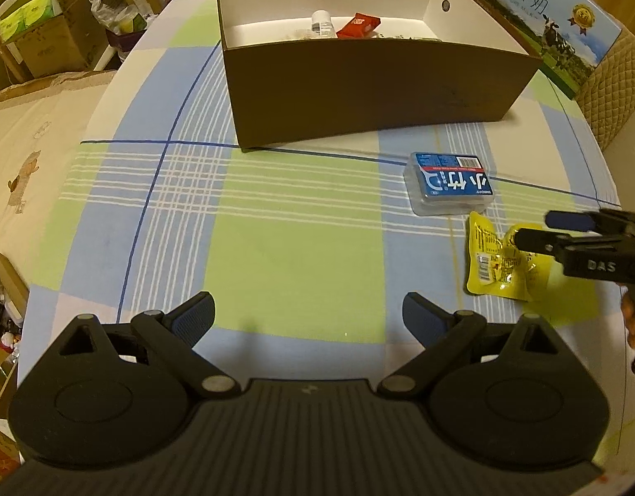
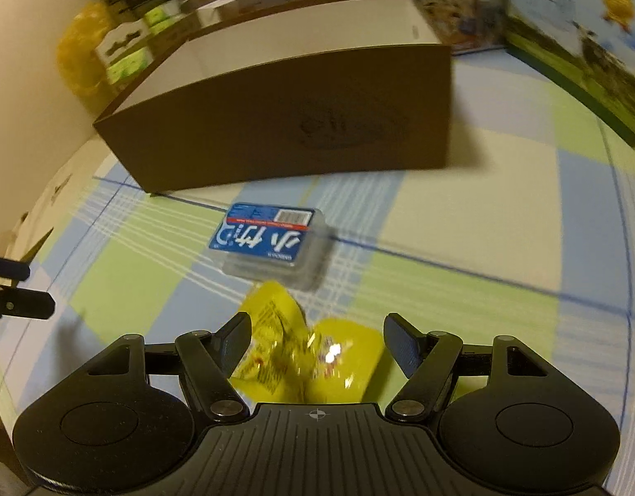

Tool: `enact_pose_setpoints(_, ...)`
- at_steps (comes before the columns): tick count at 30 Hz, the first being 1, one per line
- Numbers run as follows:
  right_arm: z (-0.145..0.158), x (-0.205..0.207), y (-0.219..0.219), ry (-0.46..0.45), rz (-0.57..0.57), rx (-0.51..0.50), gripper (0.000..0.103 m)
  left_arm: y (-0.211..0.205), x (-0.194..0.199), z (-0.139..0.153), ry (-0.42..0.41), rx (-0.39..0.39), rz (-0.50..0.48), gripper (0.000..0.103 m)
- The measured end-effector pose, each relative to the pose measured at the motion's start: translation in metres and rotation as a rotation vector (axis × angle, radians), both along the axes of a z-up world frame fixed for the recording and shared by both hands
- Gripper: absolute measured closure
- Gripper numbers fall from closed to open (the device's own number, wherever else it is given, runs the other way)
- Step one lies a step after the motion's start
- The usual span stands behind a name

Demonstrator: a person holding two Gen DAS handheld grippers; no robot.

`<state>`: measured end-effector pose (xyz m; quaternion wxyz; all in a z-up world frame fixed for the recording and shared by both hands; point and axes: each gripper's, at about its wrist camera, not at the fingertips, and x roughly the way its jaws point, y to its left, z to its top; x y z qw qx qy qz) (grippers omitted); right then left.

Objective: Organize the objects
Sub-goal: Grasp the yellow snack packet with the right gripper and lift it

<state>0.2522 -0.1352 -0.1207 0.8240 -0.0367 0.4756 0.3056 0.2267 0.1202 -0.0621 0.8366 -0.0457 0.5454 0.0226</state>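
A crumpled yellow snack packet (image 2: 342, 347) lies on the chequered tablecloth. My right gripper (image 2: 317, 328) stands open just above it, one finger on either side, and neither pad presses on it. In the left wrist view this right gripper (image 1: 536, 229) reaches in from the right over the yellow packet (image 1: 495, 264). A clear case with a blue label (image 1: 449, 184) (image 2: 272, 239) lies flat between the packet and the brown box (image 1: 379, 91) (image 2: 297, 124). The box holds a small white bottle (image 1: 321, 22) and a red packet (image 1: 359, 27). My left gripper (image 1: 309, 314) hangs open over bare cloth, holding nothing.
A tall milk carton case (image 1: 553, 20) (image 2: 586, 62) stands right of the box. The round table's edge (image 1: 90, 124) curves down the left, with stacked cardboard boxes (image 1: 40, 33) beyond it. My left gripper's fingers (image 2: 28, 306) show at the left edge of the right wrist view.
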Motion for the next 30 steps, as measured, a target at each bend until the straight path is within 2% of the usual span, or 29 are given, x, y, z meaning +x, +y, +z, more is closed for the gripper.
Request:
enact_pose_setpoints(5, -0.018, 0.014, 0.001, 0.070, 0.048, 0.000, 0.034, 0.004, 0.002, -0.001, 0.002, -0.005, 0.010, 0.007)
enact_pose_setpoints(10, -0.021, -0.004, -0.007, 0.102, 0.081, 0.013, 0.034, 0.010, 0.002, -0.005, 0.014, -0.005, 0.031, 0.007)
enact_pose_setpoints(13, -0.021, -0.020, -0.014, 0.126, 0.078, 0.054, 0.034, 0.011, 0.003, -0.008, 0.021, -0.005, 0.036, 0.007)
enact_pose_setpoints(16, -0.025, -0.028, -0.025, 0.164, 0.015, 0.134, 0.037, 0.009, 0.006, -0.009, 0.023, -0.003, 0.029, 0.007)
enact_pose_setpoints(18, -0.029, -0.030, -0.034, 0.194, -0.073, 0.218, 0.042, 0.007, 0.008, -0.009, 0.020, -0.001, 0.022, 0.007)
enact_pose_setpoints(20, -0.035, -0.028, -0.042, 0.243, -0.166, 0.316, 0.053, 0.006, 0.009, -0.008, 0.017, -0.001, 0.017, 0.007)
enact_pose_setpoints(23, -0.046, -0.030, -0.051, 0.313, -0.279, 0.470, 0.059, 0.006, 0.011, -0.008, 0.016, 0.004, 0.015, 0.007)
enact_pose_setpoints(25, -0.051, -0.031, -0.052, 0.321, -0.333, 0.511, 0.062, 0.007, 0.011, -0.008, 0.018, 0.006, 0.019, 0.007)
enact_pose_setpoints(27, -0.054, -0.030, -0.050, 0.329, -0.363, 0.536, 0.073, 0.008, 0.010, -0.009, 0.021, 0.007, 0.021, 0.007)
enact_pose_setpoints(28, -0.055, -0.029, -0.049, 0.335, -0.366, 0.537, 0.083, 0.009, 0.010, -0.009, 0.022, 0.009, 0.023, 0.007)
enact_pose_setpoints(30, -0.054, -0.028, -0.048, 0.337, -0.366, 0.540, 0.090, 0.011, 0.009, -0.010, 0.022, 0.006, 0.026, 0.007)
